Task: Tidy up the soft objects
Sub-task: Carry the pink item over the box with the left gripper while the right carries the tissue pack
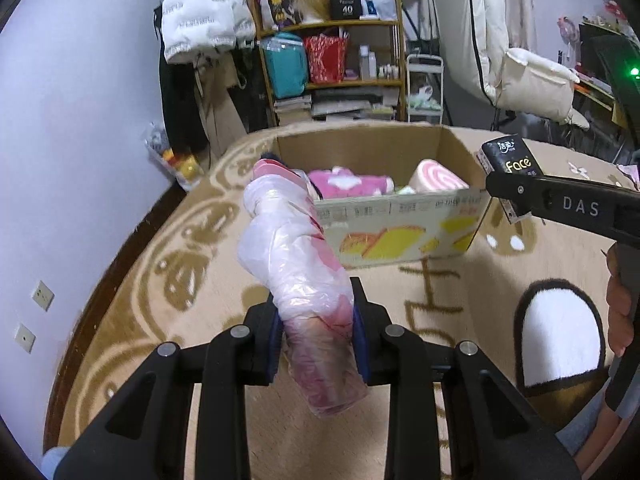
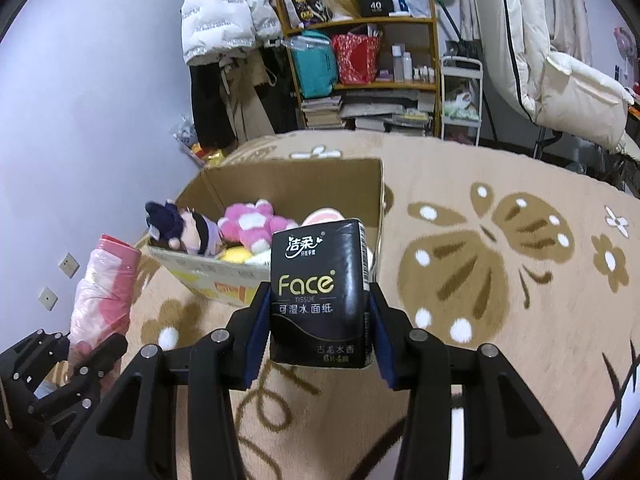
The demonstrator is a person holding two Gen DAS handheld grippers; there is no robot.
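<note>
The tissue pack is black with gold "Face" lettering, the plastic-wrapped roll pink and white, the box brown with yellow prints, the plush pink and white, the rug beige with brown butterflies and flowers.

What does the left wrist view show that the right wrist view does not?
Only the left wrist view shows the black-rimmed white fuzzy slipper on the carpet and the person's hand on the right tool.

Only the right wrist view shows the dark-haired plush doll in the box's near left corner and the brown butterfly pattern on the beige carpet.

Both show the open cardboard box, the pink fluffy plush toy, the left gripper shut on the plastic-wrapped pink roll, and the right gripper shut on the black Face tissue pack.
</note>
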